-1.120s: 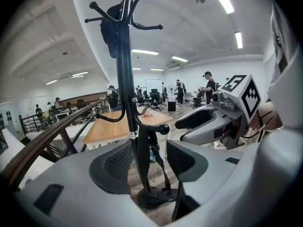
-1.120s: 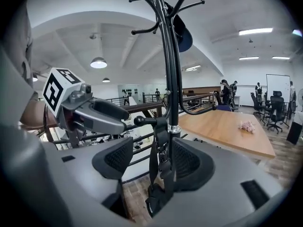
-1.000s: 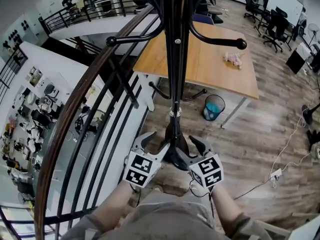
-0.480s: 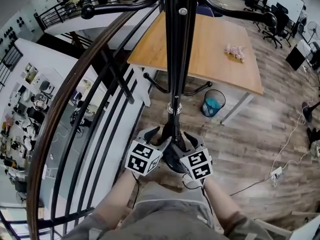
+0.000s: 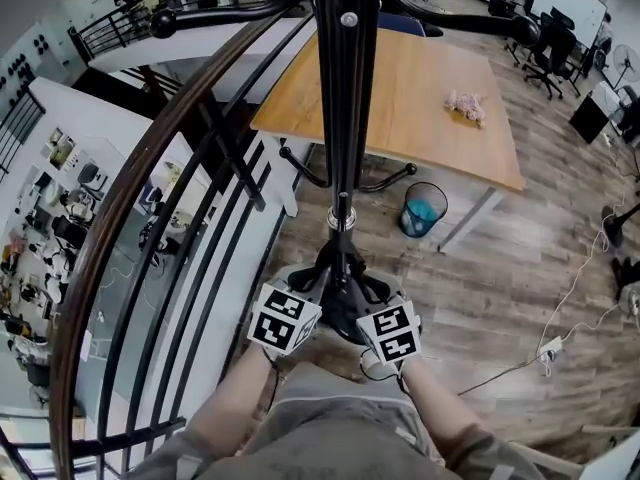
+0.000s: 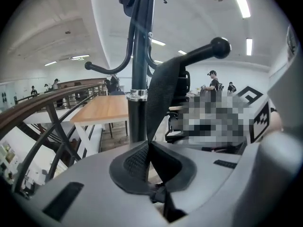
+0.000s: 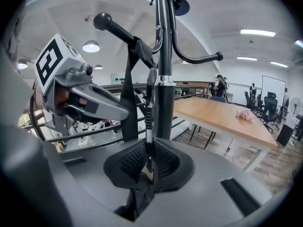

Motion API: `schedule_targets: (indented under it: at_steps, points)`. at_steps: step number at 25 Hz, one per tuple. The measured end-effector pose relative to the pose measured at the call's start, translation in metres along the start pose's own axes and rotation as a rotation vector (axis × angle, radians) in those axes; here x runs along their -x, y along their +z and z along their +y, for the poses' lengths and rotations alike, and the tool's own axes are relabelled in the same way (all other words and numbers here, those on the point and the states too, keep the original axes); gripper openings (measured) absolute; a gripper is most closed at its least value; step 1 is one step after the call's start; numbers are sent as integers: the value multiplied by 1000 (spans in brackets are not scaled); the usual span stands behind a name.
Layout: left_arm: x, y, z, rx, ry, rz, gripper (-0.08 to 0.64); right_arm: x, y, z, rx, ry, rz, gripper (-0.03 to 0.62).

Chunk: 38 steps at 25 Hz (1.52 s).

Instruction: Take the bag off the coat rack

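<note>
**Lift-off pending: both grips set**

The left claw (image 6: 150,161) is clenched on the bag's black strap (image 6: 161,96). The right claw (image 7: 148,162) is clenched on a thinner run of strap seen edge-on. From the left claw the strap rises toward 12 o'clock and loops over a hook (image 6: 203,51) of the coat rack (image 5: 340,118); the hook's ball end sits at 1 o'clock. The bag hangs from that hook, and its body is not clearly shown.

Recommendation: raise both claws together until the loop lifts off the hook. Then draw it outward past the ball end before lowering. Keep both grips firm and level, since a sideways pull could tip the rack.
</note>
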<state>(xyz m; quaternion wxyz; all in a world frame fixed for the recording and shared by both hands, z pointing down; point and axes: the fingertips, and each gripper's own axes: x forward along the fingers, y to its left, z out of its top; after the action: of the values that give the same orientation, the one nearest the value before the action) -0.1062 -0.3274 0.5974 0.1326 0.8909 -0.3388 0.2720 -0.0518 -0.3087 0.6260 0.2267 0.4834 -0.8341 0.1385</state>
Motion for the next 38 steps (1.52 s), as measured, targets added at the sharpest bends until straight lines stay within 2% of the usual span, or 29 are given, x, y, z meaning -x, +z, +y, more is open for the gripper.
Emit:
schedule_targets:
  at_steps: [2, 6, 7, 12, 19, 26, 32, 38]
  points:
    - [10, 2, -1, 10, 10, 7, 17, 10, 2, -1, -13, 14, 18, 48]
    - [36, 22, 0, 95, 10, -17, 17, 37, 20, -12, -17, 0, 5, 48]
    - [43, 29, -1, 90, 11, -18, 17, 46, 28, -15, -16, -3, -4, 48]
    - [84, 69, -15, -14, 18, -21, 17, 91, 73, -19, -2, -10, -54, 48]
    - [131, 141, -50, -119, -31, -124, 17, 156, 128, -24, 7, -42, -159, 48]
    - [153, 192, -77, -196, -76, -200, 17, 221, 160, -39, 10, -138, -255, 48]
    - [152, 220, -116, -216, -209, -277, 17, 259, 159, -54, -7, -224, -280, 48]
    - [129, 237, -163, -272, -339, -301, 17, 309, 138, -79, -48, -376, -276, 48]
